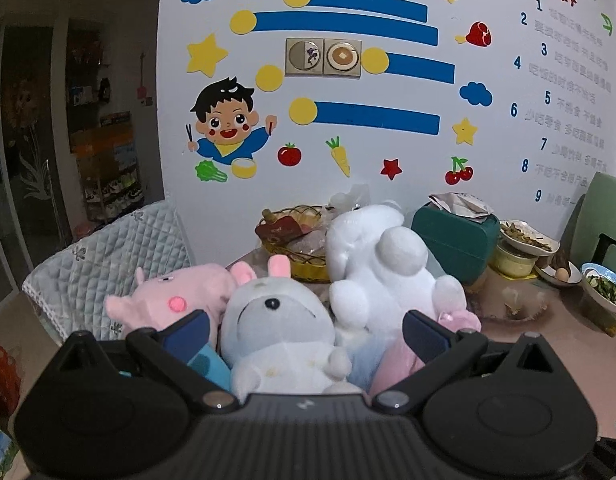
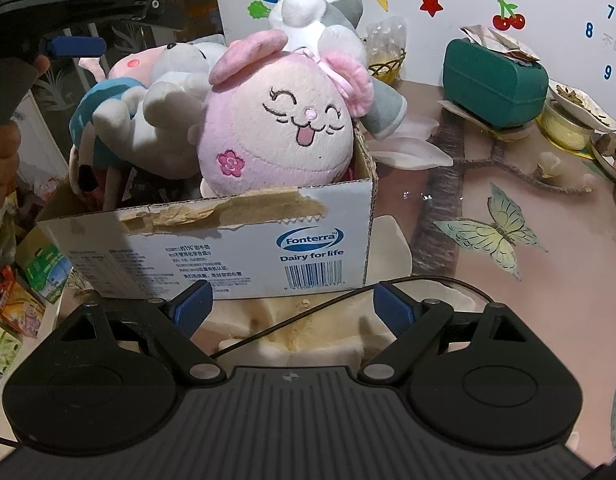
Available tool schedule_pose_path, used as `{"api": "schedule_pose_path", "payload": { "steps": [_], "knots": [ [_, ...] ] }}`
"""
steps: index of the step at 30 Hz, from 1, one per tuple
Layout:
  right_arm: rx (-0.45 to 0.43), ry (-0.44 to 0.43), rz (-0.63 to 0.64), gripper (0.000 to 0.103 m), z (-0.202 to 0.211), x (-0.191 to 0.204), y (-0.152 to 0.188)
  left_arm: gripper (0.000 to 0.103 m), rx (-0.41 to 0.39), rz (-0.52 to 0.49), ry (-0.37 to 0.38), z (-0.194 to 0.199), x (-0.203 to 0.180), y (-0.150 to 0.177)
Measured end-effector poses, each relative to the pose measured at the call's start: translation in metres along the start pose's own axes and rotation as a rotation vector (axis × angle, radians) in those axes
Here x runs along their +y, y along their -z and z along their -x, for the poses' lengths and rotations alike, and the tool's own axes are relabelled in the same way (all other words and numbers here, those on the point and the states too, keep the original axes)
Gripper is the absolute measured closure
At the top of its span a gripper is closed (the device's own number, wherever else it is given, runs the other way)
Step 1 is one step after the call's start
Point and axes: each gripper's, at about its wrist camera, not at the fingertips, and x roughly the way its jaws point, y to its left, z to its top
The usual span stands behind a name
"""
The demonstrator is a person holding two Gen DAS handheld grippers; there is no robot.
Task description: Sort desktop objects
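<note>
Centre frame, grey mouse plush (image 1: 275,320) lies between spread left gripper (image 1: 303,332) fingers, nearer than parted, empty right gripper (image 2: 293,308) before cardboard box (image 2: 227,248).

The cardboard box (image 2: 227,256) is white with blue print, a barcode and a strip of brown tape. In it lie a pink-and-cream plush (image 2: 279,128) with a pink stitched flower, a grey plush (image 1: 275,332) with pink ears, a white plush (image 1: 384,272) and a pink pig plush (image 1: 175,296). The table (image 2: 528,280) is pink, patterned with a pale green butterfly and brown branches. The container (image 2: 494,80) near its far edge is teal.
</note>
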Motion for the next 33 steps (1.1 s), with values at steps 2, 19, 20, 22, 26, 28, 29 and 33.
{"api": "schedule_pose_path", "payload": {
  "steps": [2,19,20,22,26,28,29,33],
  "knots": [
    [0.000,0.001,-0.001,0.000,0.000,-0.001,0.000,0.000,-0.002,-0.002,0.001,-0.001,0.000,-0.001],
    [0.007,0.008,-0.008,0.000,-0.005,-0.008,-0.004,0.000,0.008,-0.015,0.025,-0.013,-0.008,-0.002],
    [0.008,0.008,-0.008,0.000,-0.005,-0.009,-0.004,0.000,0.008,-0.013,0.028,-0.014,-0.008,-0.002],
    [0.014,0.009,-0.008,0.000,-0.007,-0.009,-0.005,0.000,0.007,-0.008,0.029,-0.016,-0.008,-0.003],
    [0.023,0.010,-0.008,0.000,-0.010,-0.010,-0.005,0.000,0.007,-0.004,0.026,-0.019,-0.008,-0.004],
    [0.026,0.008,-0.008,0.000,-0.011,-0.010,-0.005,0.000,0.008,-0.003,0.021,-0.020,-0.009,-0.005],
    [0.025,0.008,-0.008,0.000,-0.011,-0.011,-0.006,0.000,0.008,-0.004,0.019,-0.021,-0.009,-0.005],
    [0.024,0.008,-0.009,0.000,-0.012,-0.011,-0.007,0.000,0.011,-0.006,0.012,-0.023,-0.008,-0.006]
  ]
}}
